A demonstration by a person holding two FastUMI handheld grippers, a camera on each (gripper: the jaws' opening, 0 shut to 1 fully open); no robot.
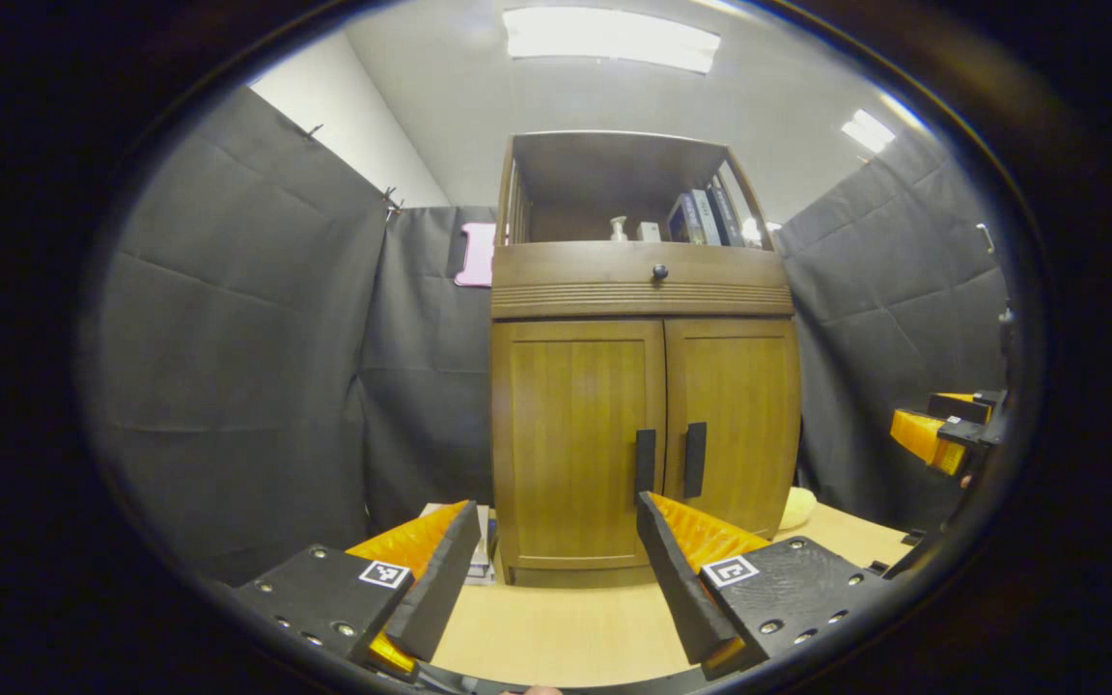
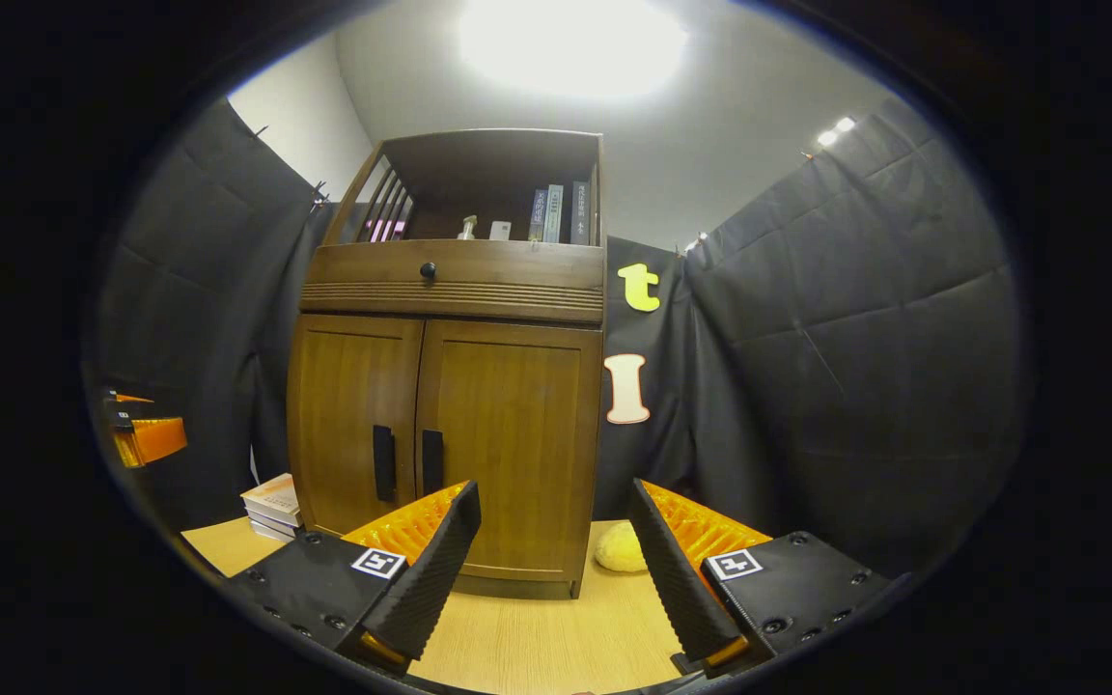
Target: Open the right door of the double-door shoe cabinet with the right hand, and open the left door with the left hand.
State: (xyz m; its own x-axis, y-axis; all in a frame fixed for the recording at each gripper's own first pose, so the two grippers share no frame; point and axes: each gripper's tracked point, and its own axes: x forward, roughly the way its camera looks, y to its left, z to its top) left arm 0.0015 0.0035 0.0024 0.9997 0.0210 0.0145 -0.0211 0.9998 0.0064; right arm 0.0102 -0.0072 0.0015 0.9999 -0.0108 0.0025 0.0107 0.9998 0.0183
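Facing the shoe cabinet [image 2: 445, 425] standing at the far side of the table [image 2: 537, 637], I am holding both sets of fingers spread and empty. My right gripper [image 2: 551, 560] is sitting nearer the right door's upright handle [image 2: 431, 461], ahead and to the left; my left gripper [image 1: 556, 569] is lining up below the left handle [image 1: 645, 461].
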